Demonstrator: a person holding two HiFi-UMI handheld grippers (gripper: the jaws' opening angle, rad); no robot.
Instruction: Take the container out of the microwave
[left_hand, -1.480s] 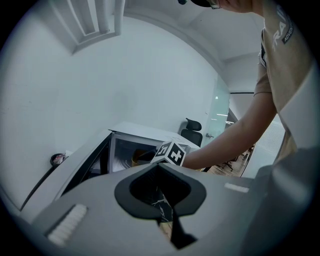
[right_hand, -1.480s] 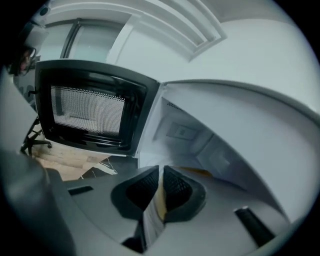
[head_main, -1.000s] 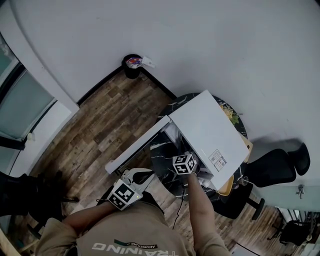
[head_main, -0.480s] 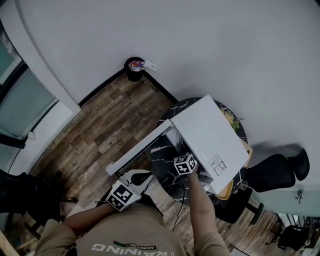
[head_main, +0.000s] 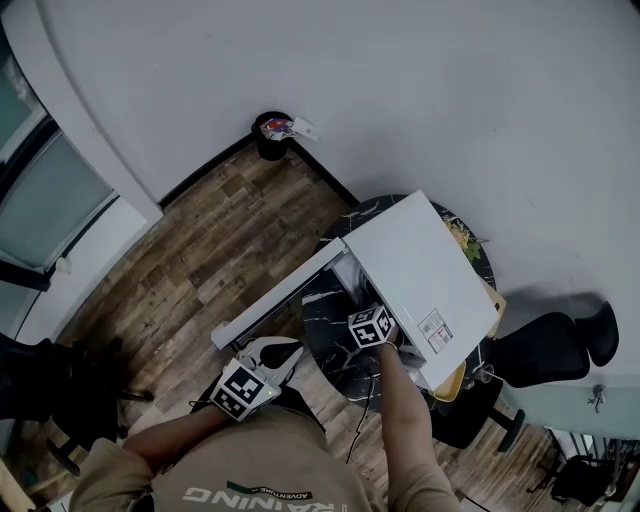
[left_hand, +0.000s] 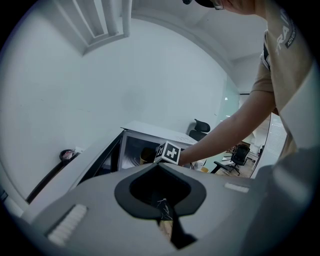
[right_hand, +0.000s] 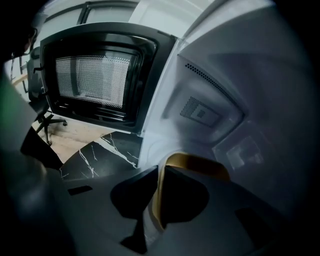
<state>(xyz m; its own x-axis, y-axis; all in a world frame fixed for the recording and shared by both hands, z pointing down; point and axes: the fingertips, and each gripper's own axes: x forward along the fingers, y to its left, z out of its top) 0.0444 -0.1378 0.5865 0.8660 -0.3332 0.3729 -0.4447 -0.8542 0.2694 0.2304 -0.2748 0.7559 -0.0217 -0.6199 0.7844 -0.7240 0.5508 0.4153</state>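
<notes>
A white microwave (head_main: 410, 265) stands on a black marble table (head_main: 325, 300) with its door (head_main: 275, 295) swung open to the left. My right gripper reaches into the cavity, and only its marker cube (head_main: 370, 326) shows in the head view. In the right gripper view, the right gripper (right_hand: 160, 172) is shut on the rim of the yellow container (right_hand: 200, 166), which sits on the cavity floor. My left gripper (head_main: 288, 347) hangs back near my body, shut and empty. From the left gripper view, the left gripper (left_hand: 160, 172) faces the open cavity (left_hand: 137, 150).
The open door (right_hand: 95, 75) stands close on the left of the right gripper. A black bin (head_main: 272, 133) stands at the wall, and an office chair (head_main: 550, 340) is at the right. A plate of food (head_main: 462, 238) lies behind the microwave. Wooden floor (head_main: 200, 260) spreads to the left.
Only the head view shifts slightly. Both grippers keep their places relative to the microwave.
</notes>
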